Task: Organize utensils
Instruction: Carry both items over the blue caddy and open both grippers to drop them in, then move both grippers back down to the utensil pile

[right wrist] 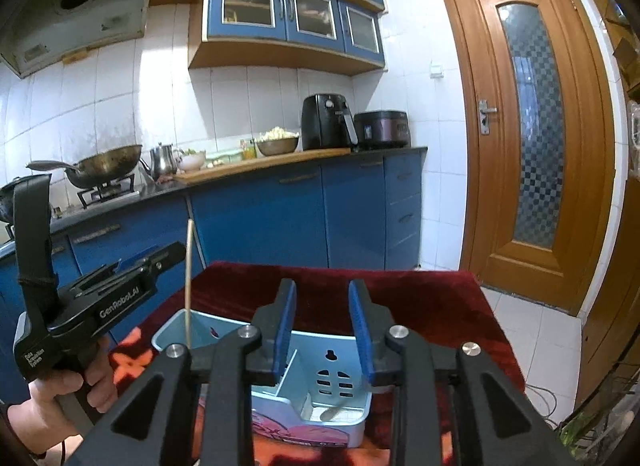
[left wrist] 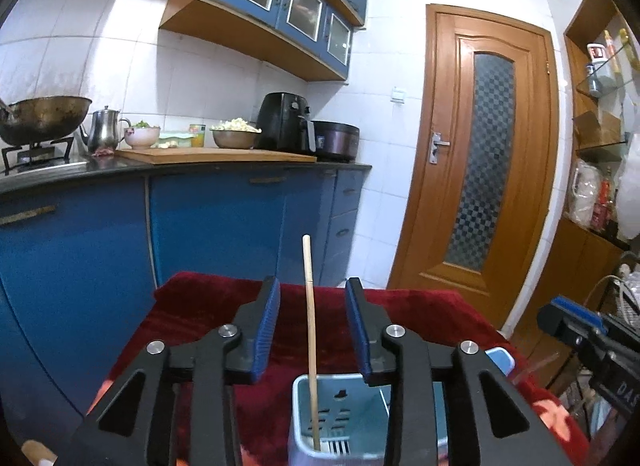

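Left wrist view: at the far left of the frame a wok (left wrist: 44, 117) is sitting on the stove, with a steel kettle (left wrist: 105, 127) just beside it. Toward the centre, the left tongs (left wrist: 313, 330) are standing partly open, blue pads apart. A wooden chopstick (left wrist: 310, 330) is rising nearly upright in the gap between them, touching neither pad, its lower end resting inside the pale blue utensil holder (left wrist: 340, 418) at the bottom centre. The holder is sitting on a counter covered with a red cloth (left wrist: 192, 306). At the right edge, the other gripper's blue-tipped body is poking in.

Right wrist view: in the lower left of the frame a hand (right wrist: 64, 390) is gripping the left tool's handle, and the thin chopstick (right wrist: 188, 286) is standing in the holder's left compartment (right wrist: 176, 330), just beside that tool's tips. In the centre, the right tongs (right wrist: 322, 330) are hanging partly open with nothing between the pads, over the holder's right compartment. There, at the bottom centre, a spoon (right wrist: 334, 412) is lying on the slotted floor, somewhat blurred. At the right of the frame, a wooden door (right wrist: 528, 125) is standing closed.
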{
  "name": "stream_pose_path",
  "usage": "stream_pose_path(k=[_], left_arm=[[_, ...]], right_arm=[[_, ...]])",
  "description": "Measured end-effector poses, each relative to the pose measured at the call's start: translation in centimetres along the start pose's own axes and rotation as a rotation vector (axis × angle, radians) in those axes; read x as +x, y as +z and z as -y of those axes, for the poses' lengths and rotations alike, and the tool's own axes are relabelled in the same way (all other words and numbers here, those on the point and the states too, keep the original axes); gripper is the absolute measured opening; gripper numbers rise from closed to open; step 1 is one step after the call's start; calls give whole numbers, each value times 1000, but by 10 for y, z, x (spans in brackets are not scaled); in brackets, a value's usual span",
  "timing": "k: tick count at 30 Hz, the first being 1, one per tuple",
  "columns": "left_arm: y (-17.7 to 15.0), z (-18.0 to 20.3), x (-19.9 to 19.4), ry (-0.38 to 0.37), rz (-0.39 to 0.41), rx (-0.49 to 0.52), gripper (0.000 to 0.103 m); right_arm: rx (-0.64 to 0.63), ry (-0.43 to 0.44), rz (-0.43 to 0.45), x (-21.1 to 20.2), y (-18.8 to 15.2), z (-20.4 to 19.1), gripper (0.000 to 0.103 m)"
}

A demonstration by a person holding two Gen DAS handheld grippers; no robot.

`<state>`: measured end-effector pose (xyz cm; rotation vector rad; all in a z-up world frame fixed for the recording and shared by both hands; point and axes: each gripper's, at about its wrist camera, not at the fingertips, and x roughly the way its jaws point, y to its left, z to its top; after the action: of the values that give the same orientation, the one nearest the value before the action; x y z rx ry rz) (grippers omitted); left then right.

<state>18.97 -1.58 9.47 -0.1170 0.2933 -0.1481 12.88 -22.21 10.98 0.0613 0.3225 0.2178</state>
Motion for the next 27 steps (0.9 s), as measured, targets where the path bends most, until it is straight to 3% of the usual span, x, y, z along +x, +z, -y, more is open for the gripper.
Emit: stream_pose_path(k=[4,13,27], left_arm=[[6,-2,-22,-16,-16,9,35],[5,-5,-73,-23,-85,43,36],[-40,5,-95,-68,-356,102,36]], right_arm=[[11,11,5,-17,5,-3,31],[40,23,-73,-46,-2,-10,31],[56,60,-304,-65,-50,-17,31]])
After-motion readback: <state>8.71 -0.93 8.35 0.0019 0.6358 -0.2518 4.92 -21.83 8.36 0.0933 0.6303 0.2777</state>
